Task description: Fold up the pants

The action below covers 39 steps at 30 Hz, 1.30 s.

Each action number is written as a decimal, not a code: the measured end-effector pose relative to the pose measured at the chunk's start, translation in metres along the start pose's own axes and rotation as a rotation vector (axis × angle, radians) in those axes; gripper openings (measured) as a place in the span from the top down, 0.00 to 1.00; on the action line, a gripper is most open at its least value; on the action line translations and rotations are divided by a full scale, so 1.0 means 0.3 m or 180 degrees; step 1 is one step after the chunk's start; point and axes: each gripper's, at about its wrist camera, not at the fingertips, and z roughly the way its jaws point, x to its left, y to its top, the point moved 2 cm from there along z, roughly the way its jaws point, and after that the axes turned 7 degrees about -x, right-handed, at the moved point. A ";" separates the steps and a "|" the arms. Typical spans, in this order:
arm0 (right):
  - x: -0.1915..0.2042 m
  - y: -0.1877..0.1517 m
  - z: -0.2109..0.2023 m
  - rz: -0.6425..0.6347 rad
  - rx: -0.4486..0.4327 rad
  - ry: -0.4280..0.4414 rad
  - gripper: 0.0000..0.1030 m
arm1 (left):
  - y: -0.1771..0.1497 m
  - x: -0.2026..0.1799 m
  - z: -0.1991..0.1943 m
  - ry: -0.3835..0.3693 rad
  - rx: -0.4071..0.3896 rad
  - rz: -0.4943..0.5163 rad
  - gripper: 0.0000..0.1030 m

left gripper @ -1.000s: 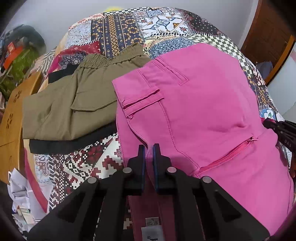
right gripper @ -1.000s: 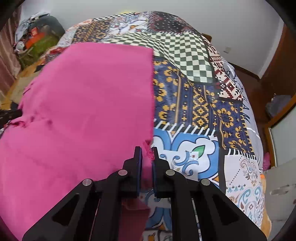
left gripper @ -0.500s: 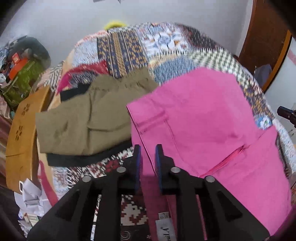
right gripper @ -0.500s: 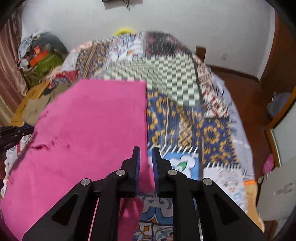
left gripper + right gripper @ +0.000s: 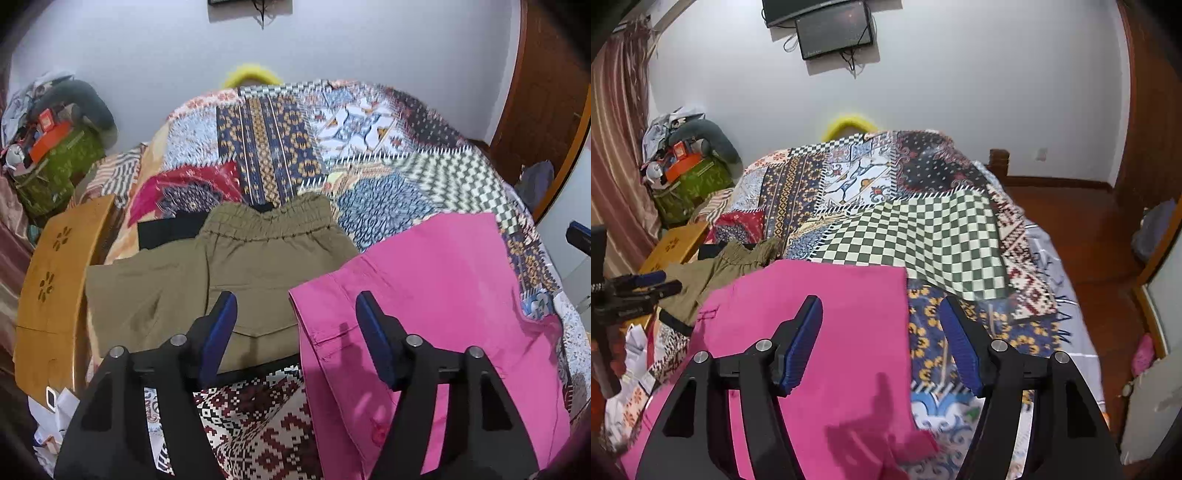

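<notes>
Lying folded on the patchwork bedspread (image 5: 280,155), the pink pants (image 5: 436,306) are filling the 3 to 5 o'clock part of the left wrist view and the 7 to 9 o'clock part of the right wrist view, doubled over so that one straight fold edge is facing the far end of the bed. Both tools are hanging above the cloth with nothing between their blue pads: the left hand-held gripper (image 5: 295,332) is spread wide over the near left corner of the pants, where a welt pocket seam is showing, and the right hand-held gripper (image 5: 881,339) is equally released over the right-hand edge, its shadow falling on the pink fabric at 6 o'clock. That stance, one tool at each side of the bundle, is suggesting that a fold is sitting finished and the hands are standing clear so the cloth is not dragged out of shape. At 9 to 12 o'clock from the pants, olive shorts (image 5: 236,266) with a gathered elastic waist are resting on a black garment (image 5: 170,229), just beside and slightly under the pink edge, probably a pile of pieces already dealt with. A wooden headboard (image 5: 48,288) is running along 9 o'clock. Whether another fold is needed is a judgement call; the bundle is looking compact, though a loose flap is lying at its near right corner.
</notes>
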 end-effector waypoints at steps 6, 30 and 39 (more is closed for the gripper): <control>-0.043 -0.015 0.159 0.0085 0.0263 0.0000 0.40 | -0.031 -0.003 0.123 -0.0209 0.0298 -0.0127 0.33; -0.026 -0.024 0.446 -0.0023 0.0533 0.0080 0.95 | -0.033 0.015 0.285 -0.0652 0.0542 -0.0868 0.88; 0.004 0.143 0.292 -0.0076 0.0152 0.0062 0.96 | 0.113 0.044 0.056 -0.0433 0.0054 -0.0640 0.89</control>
